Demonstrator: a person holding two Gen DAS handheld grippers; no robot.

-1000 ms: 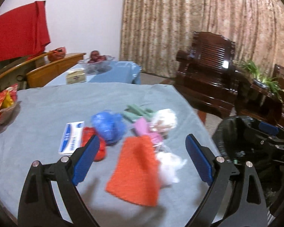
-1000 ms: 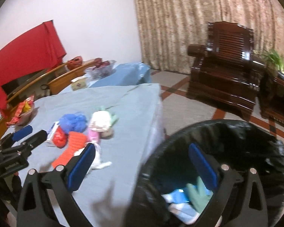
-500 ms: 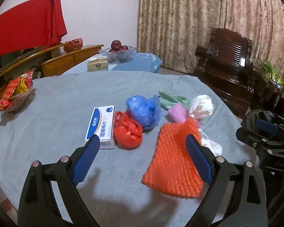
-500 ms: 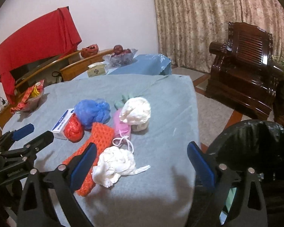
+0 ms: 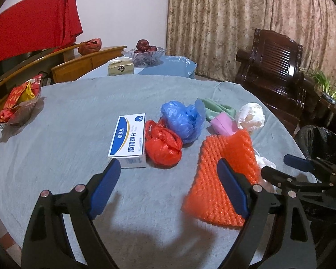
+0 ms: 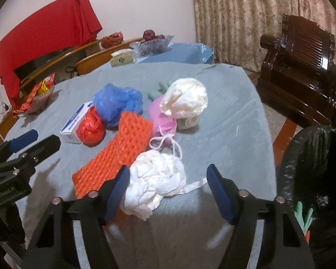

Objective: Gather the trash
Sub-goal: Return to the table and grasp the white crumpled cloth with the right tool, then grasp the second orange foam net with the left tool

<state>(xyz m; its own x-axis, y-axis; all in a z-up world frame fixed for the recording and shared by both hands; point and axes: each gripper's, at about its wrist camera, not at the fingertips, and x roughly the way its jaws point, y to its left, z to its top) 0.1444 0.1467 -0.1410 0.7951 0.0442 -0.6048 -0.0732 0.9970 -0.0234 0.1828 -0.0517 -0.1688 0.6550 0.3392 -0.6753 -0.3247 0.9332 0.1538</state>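
Trash lies in a heap on the grey-clothed table (image 5: 67,134): a white-and-blue box (image 5: 128,139), a red bag (image 5: 163,145), a blue bag (image 5: 181,118), an orange foam net (image 5: 224,174), a pink piece (image 6: 161,116), a green glove (image 5: 215,109) and a white balled bag (image 6: 183,98). My right gripper (image 6: 168,172) is closing around a crumpled white wad (image 6: 156,179), which sits between the jaws; the right pad stands clear of it. My left gripper (image 5: 168,168) is open and empty, hovering just short of the box and red bag.
A bin lined with a black bag (image 6: 313,168) stands off the table's right edge, with a green glove inside. A dish of red snack packets (image 5: 15,107) sits far left. A dark wooden armchair (image 5: 275,67) and a second table with a fruit bowl (image 5: 143,53) stand behind.
My right gripper swung left from over the bin, came down over the white wad, and its jaws narrowed. My left gripper moved forward and lower, toward the box and red bag.
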